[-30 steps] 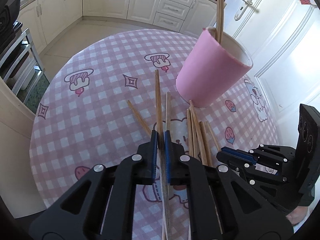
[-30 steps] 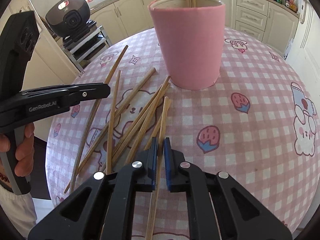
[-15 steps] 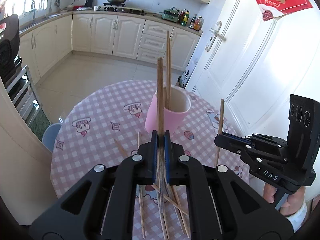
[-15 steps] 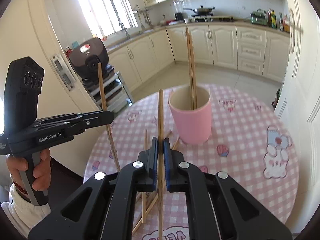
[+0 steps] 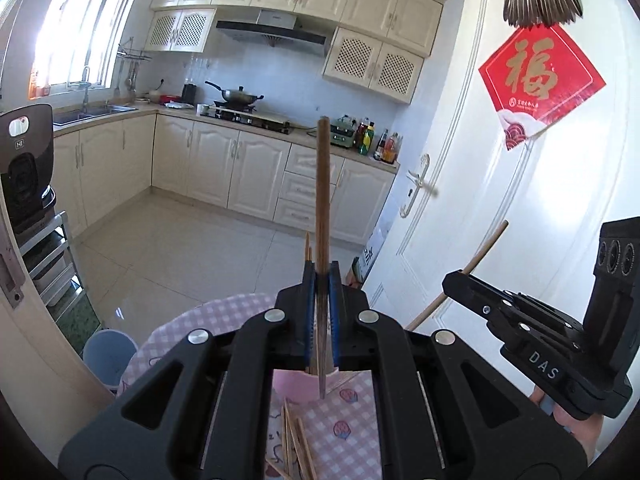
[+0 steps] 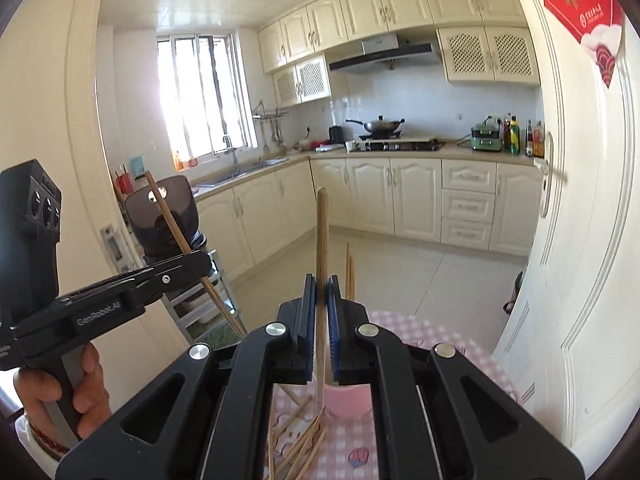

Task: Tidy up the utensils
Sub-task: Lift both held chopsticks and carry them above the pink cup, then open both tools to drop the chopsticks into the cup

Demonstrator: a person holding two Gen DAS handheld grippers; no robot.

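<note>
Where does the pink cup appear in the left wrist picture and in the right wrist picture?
Left wrist view: the pink cup shows at bottom centre, mostly hidden behind the left gripper, which holds a dark chopstick.
Right wrist view: the cup sits at bottom centre, just right of the chopstick clamped in the right gripper.
Shared landmark: the wok on the stove.

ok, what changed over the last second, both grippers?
Both lifted. The left gripper and right gripper were down at the table clamping one chopstick each; now each chopstick stands raised above the pink cup, views tipped up toward the kitchen. Unchanged: both grips shut, two chopsticks in the cup, loose chopsticks on the table.
</note>
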